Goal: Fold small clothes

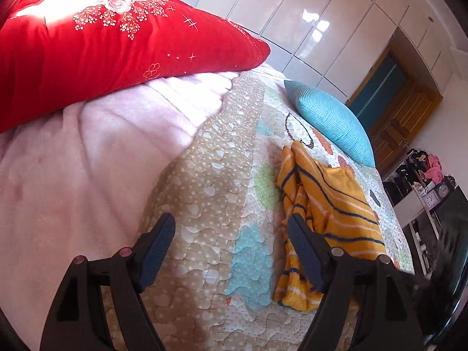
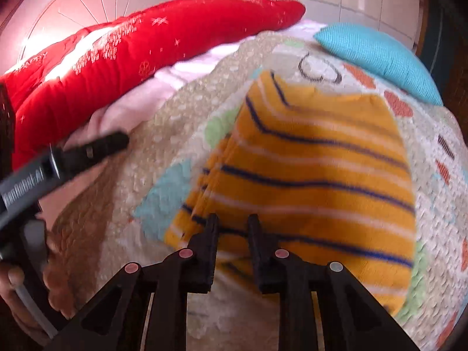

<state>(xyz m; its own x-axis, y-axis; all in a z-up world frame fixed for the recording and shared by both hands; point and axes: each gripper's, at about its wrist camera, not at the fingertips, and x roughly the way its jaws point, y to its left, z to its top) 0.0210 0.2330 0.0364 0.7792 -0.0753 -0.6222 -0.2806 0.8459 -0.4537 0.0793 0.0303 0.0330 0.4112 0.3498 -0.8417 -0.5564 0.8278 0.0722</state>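
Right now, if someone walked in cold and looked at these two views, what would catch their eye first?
Probably the orange striped garment, lying partly folded on the patterned quilt. Next, the big red duvet heaped at the bed's far left, with a blue pillow beyond the garment. The left hand-held gripper hangs open beside the garment; the right hand-held gripper sits at its near edge, slightly parted.

A wide bed covered by a beige patchwork quilt with pastel shapes [image 1: 204, 181] is filling the room's centre. Glossy cream wardrobe doors [image 1: 316, 20] are standing behind the bed, reflecting window light. A brown wooden panelled door [image 1: 403, 117] is standing right of the bed. Strong sunlight is falling on the curved pale headboard [image 2: 96, 3] at the bed's head.
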